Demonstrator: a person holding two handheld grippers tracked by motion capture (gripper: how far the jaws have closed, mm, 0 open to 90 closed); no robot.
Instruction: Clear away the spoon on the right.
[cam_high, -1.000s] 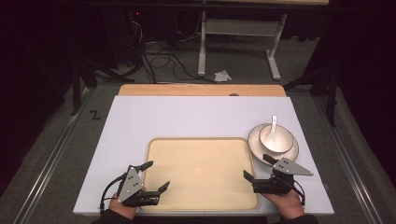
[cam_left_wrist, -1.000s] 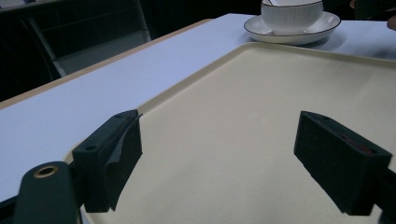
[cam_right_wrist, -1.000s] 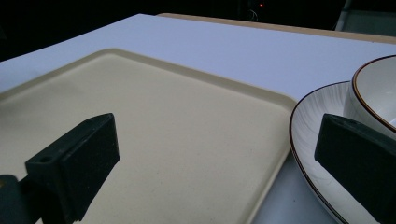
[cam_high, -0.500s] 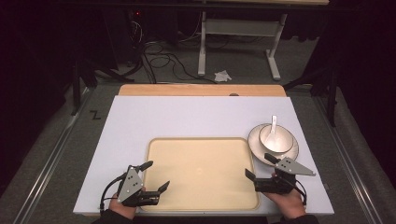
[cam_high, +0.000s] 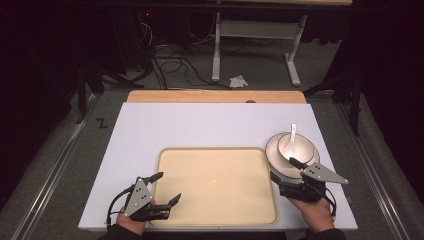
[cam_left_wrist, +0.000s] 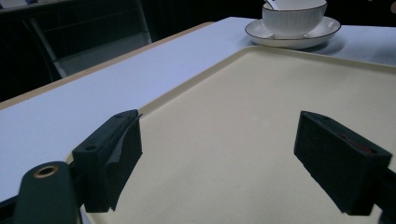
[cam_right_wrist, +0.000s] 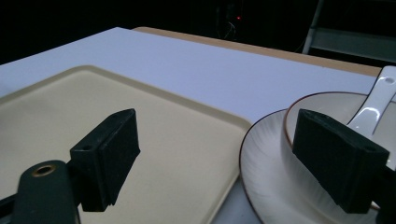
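Saucer (cam_high: 280, 169) with bowl (cam_high: 292, 148) and spoon (cam_high: 292, 134) sits just right of the tray (cam_high: 215, 185); right gripper (cam_high: 282, 167) straddles the saucer's near rim, jaws wide, just been closing, while left gripper (cam_high: 167, 189) gapes over the tray

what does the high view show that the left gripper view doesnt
High view alone: both hands with the left gripper and right gripper, the floor with cables, a crumpled paper and a table frame beyond. Left gripper view alone: a close look along that gripper's own open jaws over the tray's near corner, and the bowl's ribbed side. Both share: the cream tray, the white tabletop, and the bowl on its saucer with a spoon.
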